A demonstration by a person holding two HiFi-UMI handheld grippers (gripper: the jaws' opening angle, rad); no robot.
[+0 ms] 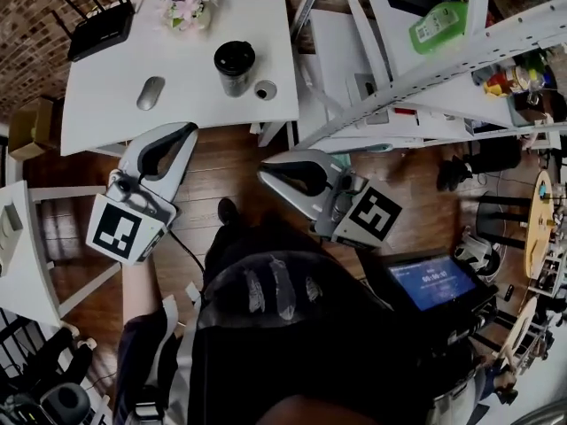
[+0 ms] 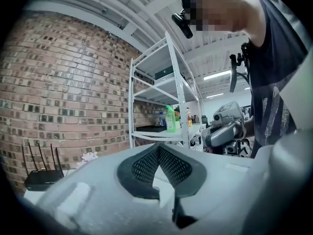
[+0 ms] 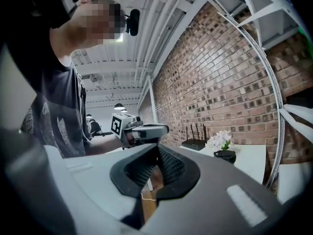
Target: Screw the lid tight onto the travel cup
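The travel cup [image 1: 235, 65], dark with a black lid on top, stands upright on the white table [image 1: 106, 104]. It also shows small in the right gripper view, as a dark cup [image 3: 225, 155] on the table's edge. My left gripper [image 1: 189, 130] hangs in front of the table's near edge, shut and empty, well short of the cup. My right gripper [image 1: 264, 174] hovers over the wooden floor to the right of it, also shut with nothing held. In each gripper view the black mesh pads meet at the tip, left gripper [image 2: 157, 149] and right gripper [image 3: 157, 152].
On the table lie a grey mouse [image 1: 151, 93], a small round cap [image 1: 265, 89], a flower pot [image 1: 186, 7] and a black router [image 1: 100, 29]. A white metal shelf [image 1: 425, 69] with a green bottle [image 1: 437, 25] stands to the right. A lit screen [image 1: 431, 282] sits lower right.
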